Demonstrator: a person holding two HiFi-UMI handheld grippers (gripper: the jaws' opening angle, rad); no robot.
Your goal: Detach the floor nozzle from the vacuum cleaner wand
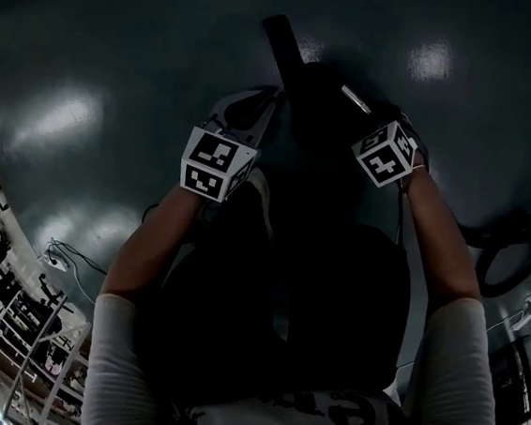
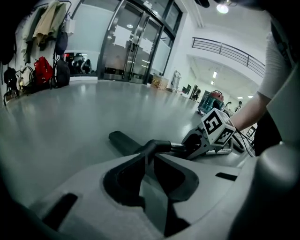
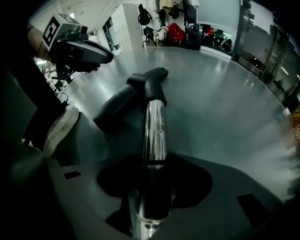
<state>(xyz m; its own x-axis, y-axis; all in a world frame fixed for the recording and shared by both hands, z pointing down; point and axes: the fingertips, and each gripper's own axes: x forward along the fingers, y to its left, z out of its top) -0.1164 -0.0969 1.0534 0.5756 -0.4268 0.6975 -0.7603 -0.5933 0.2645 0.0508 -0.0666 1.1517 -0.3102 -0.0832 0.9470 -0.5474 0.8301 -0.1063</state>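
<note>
The left gripper (image 2: 151, 158) has its jaws clenched together with nothing between them. Just past its tips lies the black elbow (image 2: 157, 144) of the nozzle (image 2: 123, 140), whose flat head rests on the grey floor (image 2: 70, 122) ahead and a little left of those tips. Whether the tips touch the elbow cannot be told. The right gripper (image 3: 153, 165) has its jaws spread to either side of the chrome wand (image 3: 154, 124), which fills most of the gap between them; no clamp on it shows. From between those jaws the wand runs straight ahead to the elbow, still seated in it, so nozzle and wand are joined. The nozzle's head angles off ahead and to the left of the right gripper. A person's shoe (image 3: 58, 129) stands to the left of the right gripper, just beside the near end of the head. In the right gripper view the left gripper hangs ahead and to the left, above the nozzle and apart from the wand. In the left gripper view the right gripper sits ahead and to the right, set on the wand just behind the elbow. In the head view both grippers are low over the dark floor, one on each side of the wand.
</note>
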